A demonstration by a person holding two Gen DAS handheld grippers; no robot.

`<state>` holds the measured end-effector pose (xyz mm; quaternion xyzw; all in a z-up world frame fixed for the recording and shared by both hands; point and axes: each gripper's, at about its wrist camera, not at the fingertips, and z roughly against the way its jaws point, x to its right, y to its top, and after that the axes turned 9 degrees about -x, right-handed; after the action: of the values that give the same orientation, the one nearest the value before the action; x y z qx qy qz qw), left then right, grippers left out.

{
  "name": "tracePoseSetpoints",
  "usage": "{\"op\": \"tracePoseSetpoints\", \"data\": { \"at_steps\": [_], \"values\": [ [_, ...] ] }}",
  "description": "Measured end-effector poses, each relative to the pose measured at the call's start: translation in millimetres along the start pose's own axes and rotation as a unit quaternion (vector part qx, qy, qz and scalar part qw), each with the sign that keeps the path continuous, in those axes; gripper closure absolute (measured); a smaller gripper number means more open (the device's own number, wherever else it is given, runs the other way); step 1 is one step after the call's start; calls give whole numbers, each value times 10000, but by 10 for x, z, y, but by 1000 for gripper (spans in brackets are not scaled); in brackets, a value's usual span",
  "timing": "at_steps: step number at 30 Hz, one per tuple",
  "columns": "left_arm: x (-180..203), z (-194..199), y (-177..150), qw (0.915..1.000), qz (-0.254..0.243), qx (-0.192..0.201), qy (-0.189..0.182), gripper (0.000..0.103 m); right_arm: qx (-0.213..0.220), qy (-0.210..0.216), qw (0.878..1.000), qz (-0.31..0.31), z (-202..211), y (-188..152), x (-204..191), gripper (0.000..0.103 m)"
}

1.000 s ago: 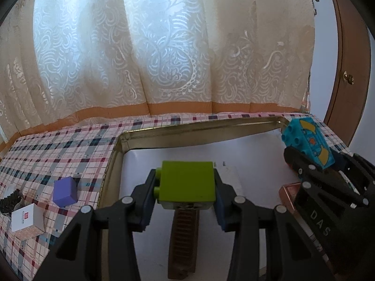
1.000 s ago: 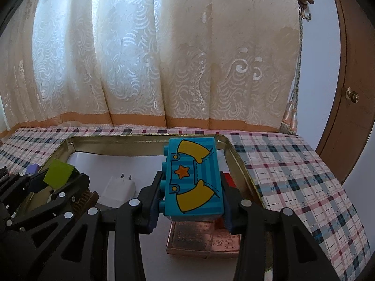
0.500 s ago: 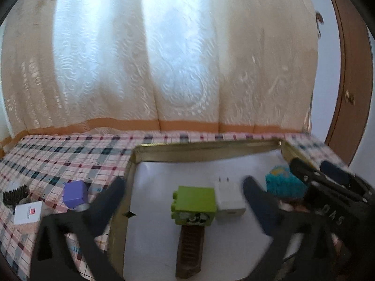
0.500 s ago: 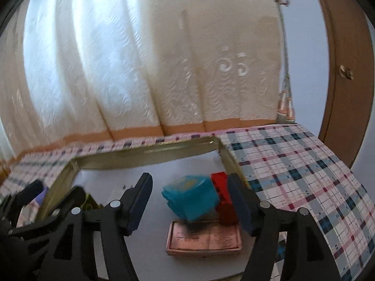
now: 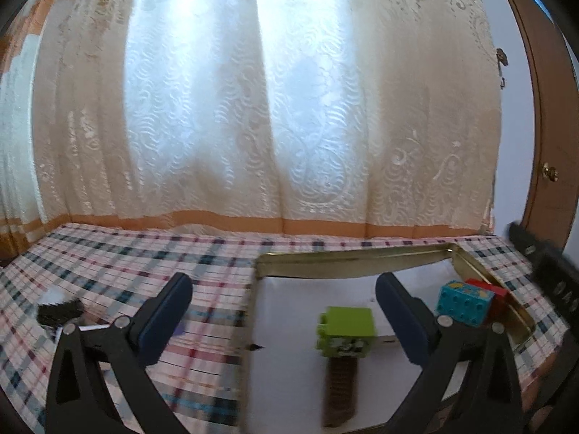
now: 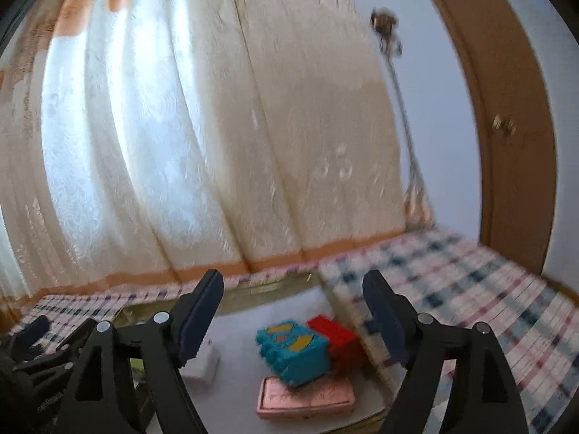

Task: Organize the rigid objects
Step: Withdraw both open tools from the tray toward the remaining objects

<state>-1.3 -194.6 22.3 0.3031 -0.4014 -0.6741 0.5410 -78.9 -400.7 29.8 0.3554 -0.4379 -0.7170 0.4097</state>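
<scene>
A gold-rimmed tray (image 5: 347,258) with a white floor sits on the plaid tablecloth. In it a green block (image 5: 346,331) rests on a brown comb-like piece (image 5: 340,390). A blue block (image 5: 463,302) leans on a red block (image 5: 488,294) at the tray's right side. My left gripper (image 5: 284,316) is open and empty, raised above the tray's left edge. In the right wrist view my right gripper (image 6: 293,316) is open and empty above the blue block (image 6: 293,352), which lies partly on a pink flat box (image 6: 305,398) beside the red block (image 6: 336,336).
A white plug adapter (image 6: 202,365) lies in the tray left of the blue block. A dark brush-like object (image 5: 59,311) sits on the tablecloth at far left. Lace curtains hang behind the table. A wooden door (image 5: 542,144) stands at the right.
Both grippers opened and let go: the green block now rests on the brown piece, the blue block beside the red one. Both grippers then lifted and drew back.
</scene>
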Motion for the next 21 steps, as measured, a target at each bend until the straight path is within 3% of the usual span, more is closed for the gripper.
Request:
{"op": "tracePoseSetpoints", "data": {
  "at_steps": [2, 4, 7, 13, 21],
  "values": [
    [-129, 48, -10, 9998, 78, 97, 124, 0, 395, -421, 9983, 3, 141, 11, 28, 20],
    [-251, 78, -24, 9996, 114, 149, 224, 0, 698, -672, 9952, -151, 239, 7, 88, 5],
    [-433, 111, -64, 9986, 91, 202, 475, 0, 1019, -946, 9890, -499, 340, -5, 206, 5],
    [-807, 100, -136, 9971, 303, 99, 695, 0, 784, -979, 9889, -802, 276, -39, 267, 5],
    [-1037, 89, -182, 9974, 373, -64, 611, 0, 669, -937, 9928, -320, 339, -165, -98, 5]
  ]
}}
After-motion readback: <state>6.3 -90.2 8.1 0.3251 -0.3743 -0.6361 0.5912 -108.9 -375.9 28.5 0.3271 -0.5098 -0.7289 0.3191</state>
